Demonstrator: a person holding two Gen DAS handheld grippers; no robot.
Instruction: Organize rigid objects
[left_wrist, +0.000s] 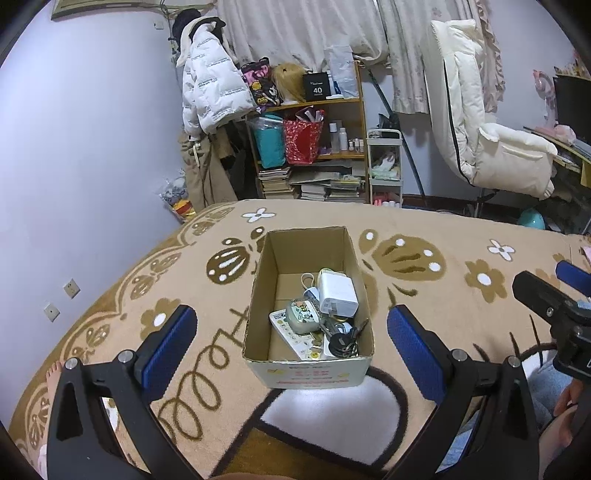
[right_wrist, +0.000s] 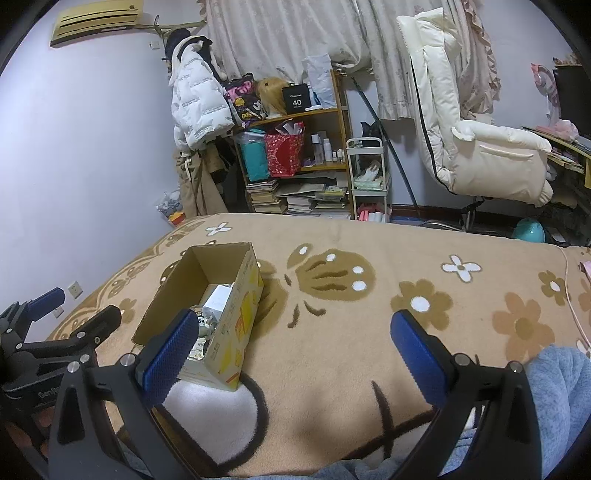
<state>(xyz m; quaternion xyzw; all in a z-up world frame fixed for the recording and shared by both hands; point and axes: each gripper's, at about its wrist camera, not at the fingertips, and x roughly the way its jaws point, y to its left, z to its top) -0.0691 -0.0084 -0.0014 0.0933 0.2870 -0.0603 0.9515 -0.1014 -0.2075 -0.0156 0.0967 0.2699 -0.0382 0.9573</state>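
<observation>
An open cardboard box (left_wrist: 258, 295) stands on the bed blanket, also in the right wrist view (right_wrist: 243, 310). Inside lie a white charger (left_wrist: 338, 293), a green round case (left_wrist: 303, 316), a white sticker-covered flat item (left_wrist: 291, 334), black keys (left_wrist: 345, 341) and a cable. My left gripper (left_wrist: 291, 343) is open and empty, fingers either side of the box's near end, above it. My right gripper (right_wrist: 295, 350) is open and empty over the blanket right of the box; its left pad (right_wrist: 170, 354) overlaps the box's near corner. It also shows in the left wrist view (left_wrist: 554, 295).
The tan patterned blanket (right_wrist: 369, 240) covers the bed. Beyond the bed stand a cluttered wooden shelf (left_wrist: 310, 147), a white cart (left_wrist: 384, 170), a cream chair (left_wrist: 480, 129) and a desk at the right. A blue cloth (right_wrist: 554, 387) lies at my right.
</observation>
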